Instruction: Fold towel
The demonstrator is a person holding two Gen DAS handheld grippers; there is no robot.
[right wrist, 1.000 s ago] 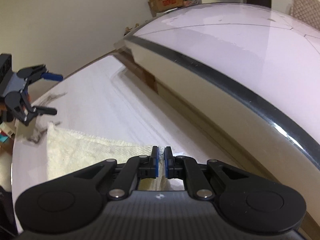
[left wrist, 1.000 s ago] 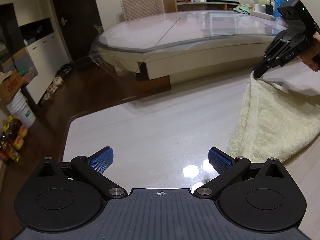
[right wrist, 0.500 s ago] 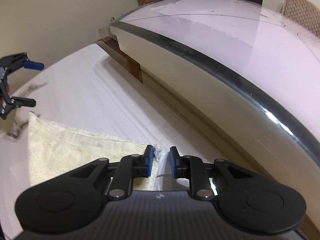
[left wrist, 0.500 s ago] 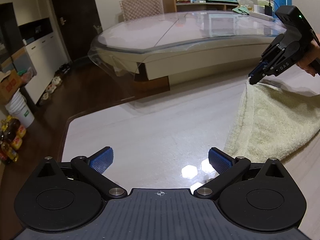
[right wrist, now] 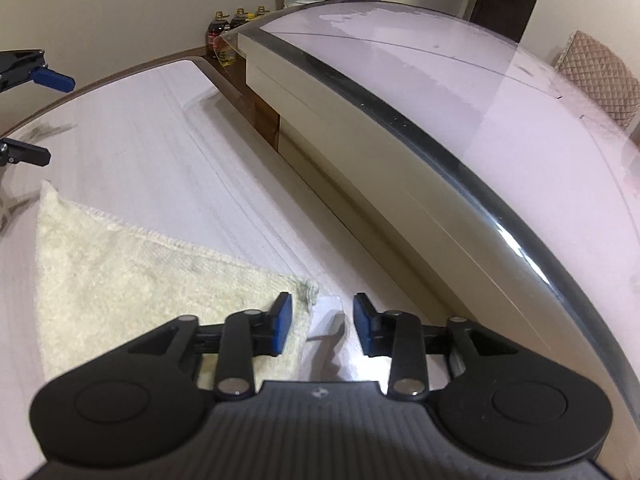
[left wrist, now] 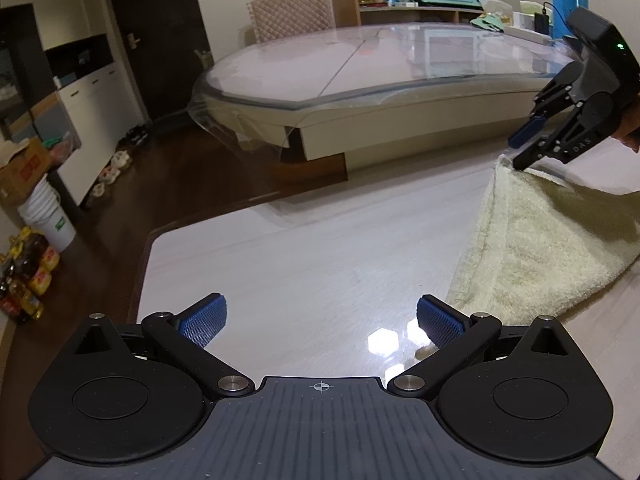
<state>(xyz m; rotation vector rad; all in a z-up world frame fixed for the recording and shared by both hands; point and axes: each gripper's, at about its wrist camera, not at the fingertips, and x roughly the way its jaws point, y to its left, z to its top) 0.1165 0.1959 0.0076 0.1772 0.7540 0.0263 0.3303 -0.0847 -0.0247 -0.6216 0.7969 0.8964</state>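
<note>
A cream terry towel [left wrist: 540, 248] lies on the white table [left wrist: 320, 240], to the right of my left gripper [left wrist: 322, 322]. That gripper is wide open with nothing between its blue pads, and the towel's near edge is just beyond its right pad. In the right wrist view the towel [right wrist: 120, 280] spreads to the left. Its corner and a white tag [right wrist: 328, 308] sit at my right gripper [right wrist: 324, 328], whose jaws stand apart and pinch nothing. The right gripper [left wrist: 524, 148] also shows at the towel's raised far corner. My left gripper [right wrist: 40, 116] is at the far left edge.
A big round glass-topped table [left wrist: 380, 68] stands close behind this table, with a quilted chair [left wrist: 292, 14] beyond it. The table's brown edge [left wrist: 144, 264] drops to the floor on the left. Oil bottles [left wrist: 24, 280], a white bucket [left wrist: 48, 216] and a cardboard box [left wrist: 20, 172] stand there.
My right gripper was shut on the towel's corner a second ago and has opened, letting the corner go. The left gripper has stayed open and almost still.
</note>
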